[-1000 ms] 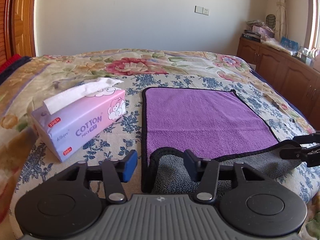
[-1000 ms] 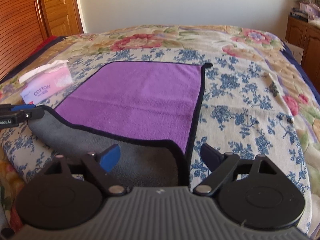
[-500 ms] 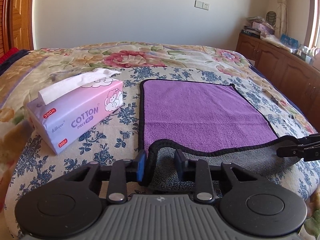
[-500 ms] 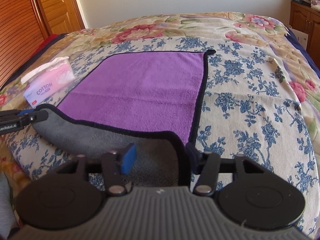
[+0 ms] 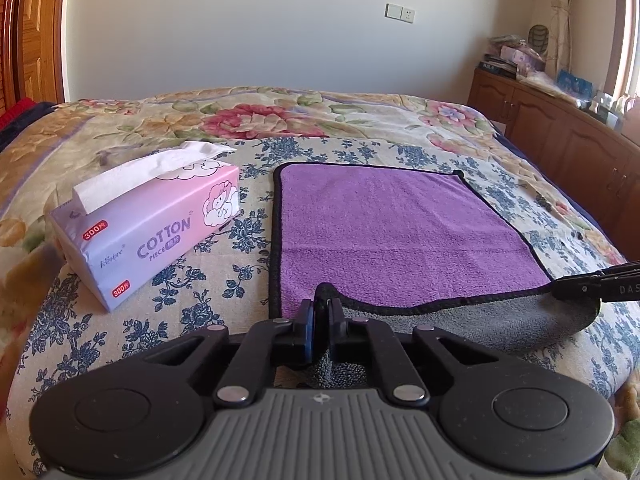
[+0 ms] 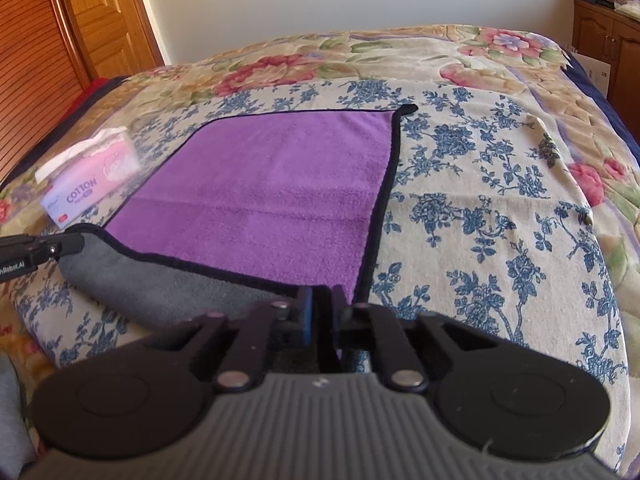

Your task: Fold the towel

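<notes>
A purple towel [image 5: 396, 236] with a black hem and grey underside lies flat on the floral bedspread; it also shows in the right wrist view [image 6: 272, 196]. Its near edge is lifted and curled, so the grey side [image 5: 472, 320] faces up. My left gripper [image 5: 319, 322] is shut on the towel's near left corner. My right gripper [image 6: 322, 308] is shut on the near right corner. Each gripper's tip shows in the other's view: the right one [image 5: 592, 286] at the far right, the left one [image 6: 48, 246] at the far left.
A pink tissue pack [image 5: 152, 224] marked COTTON stands left of the towel, also seen in the right wrist view [image 6: 90, 182]. The bed [image 5: 280, 120] extends beyond the towel. Wooden cabinets [image 5: 560, 120] line the right wall, a wooden door [image 6: 100, 20] the left.
Both grippers went from wide open to shut on the towel's near corners. The curled near edge has risen slightly with them.
</notes>
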`<act>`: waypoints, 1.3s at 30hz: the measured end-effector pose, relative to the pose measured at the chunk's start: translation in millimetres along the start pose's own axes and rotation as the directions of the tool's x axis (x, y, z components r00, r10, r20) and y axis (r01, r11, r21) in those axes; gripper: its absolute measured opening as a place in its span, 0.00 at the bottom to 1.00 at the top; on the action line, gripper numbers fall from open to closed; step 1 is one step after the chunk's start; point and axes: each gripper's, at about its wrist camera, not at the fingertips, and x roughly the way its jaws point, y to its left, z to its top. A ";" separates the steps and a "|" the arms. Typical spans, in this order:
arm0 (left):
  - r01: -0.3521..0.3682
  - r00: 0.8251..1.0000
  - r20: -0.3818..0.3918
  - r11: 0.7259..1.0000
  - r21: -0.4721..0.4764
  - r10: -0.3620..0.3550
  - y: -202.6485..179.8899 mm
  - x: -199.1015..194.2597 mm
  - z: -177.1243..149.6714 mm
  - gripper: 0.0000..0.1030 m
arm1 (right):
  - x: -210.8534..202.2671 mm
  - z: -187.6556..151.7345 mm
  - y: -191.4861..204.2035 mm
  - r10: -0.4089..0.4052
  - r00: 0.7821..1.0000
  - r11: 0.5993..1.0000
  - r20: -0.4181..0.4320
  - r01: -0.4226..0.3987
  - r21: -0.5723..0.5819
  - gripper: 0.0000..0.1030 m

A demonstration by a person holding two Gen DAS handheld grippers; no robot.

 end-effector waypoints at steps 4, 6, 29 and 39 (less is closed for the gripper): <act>0.004 1.000 0.010 1.000 -0.001 -0.004 0.0 -2.0 1.4 0.06 | -1.7 0.3 2.4 0.008 1.000 1.000 0.005 -0.008 -0.017 0.05; 0.000 1.000 0.018 1.000 0.006 -0.001 -1.3 -3.0 2.0 0.06 | -2.2 0.8 3.3 0.006 1.000 1.000 0.005 -0.006 -0.025 0.05; -0.014 0.998 0.064 1.000 0.019 0.013 -5.7 -10.6 10.4 0.05 | -13.7 15.2 5.7 0.030 0.995 0.998 0.092 -0.024 -0.059 0.04; 0.002 0.994 0.108 1.000 0.006 -0.003 -9.9 -24.6 24.5 0.05 | -22.5 28.0 8.0 0.042 0.988 0.996 0.151 -0.029 -0.085 0.04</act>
